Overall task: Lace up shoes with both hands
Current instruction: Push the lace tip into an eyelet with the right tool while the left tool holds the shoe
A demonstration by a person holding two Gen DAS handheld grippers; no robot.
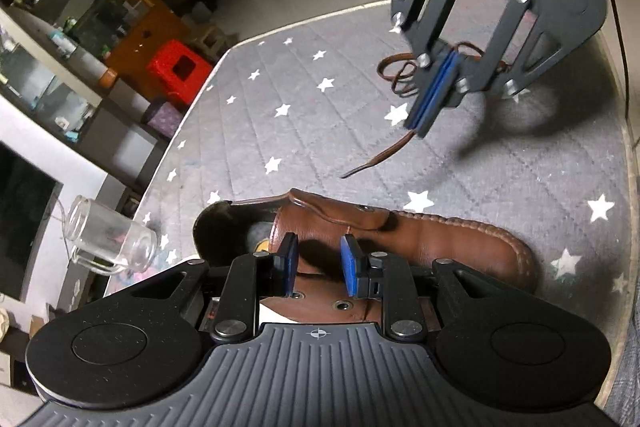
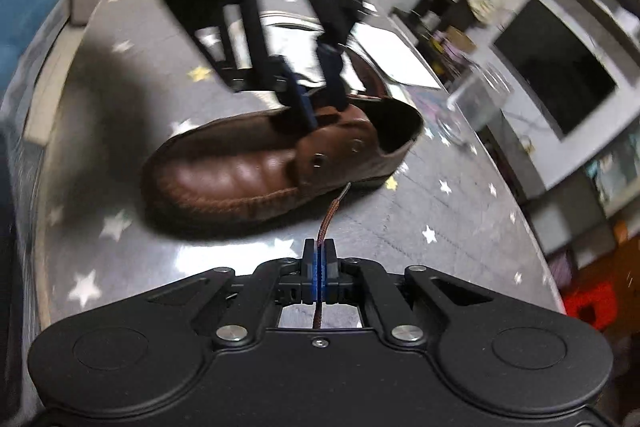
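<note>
My right gripper is pinching the brown shoelace; my left gripper is hovering, jaws apart, over the brown leather shoe.

grey star-print table cover, brown shoe, glass mug

Brown leather shoe, brown lace, grey quilted mat with white stars, blue-padded black claws.

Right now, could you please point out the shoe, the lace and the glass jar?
shoe [image 1: 460, 247]: left wrist view, toe.
lace [image 2: 326, 217]: right wrist view, free end.
glass jar [image 1: 112, 241]: left wrist view, side wall.
</note>
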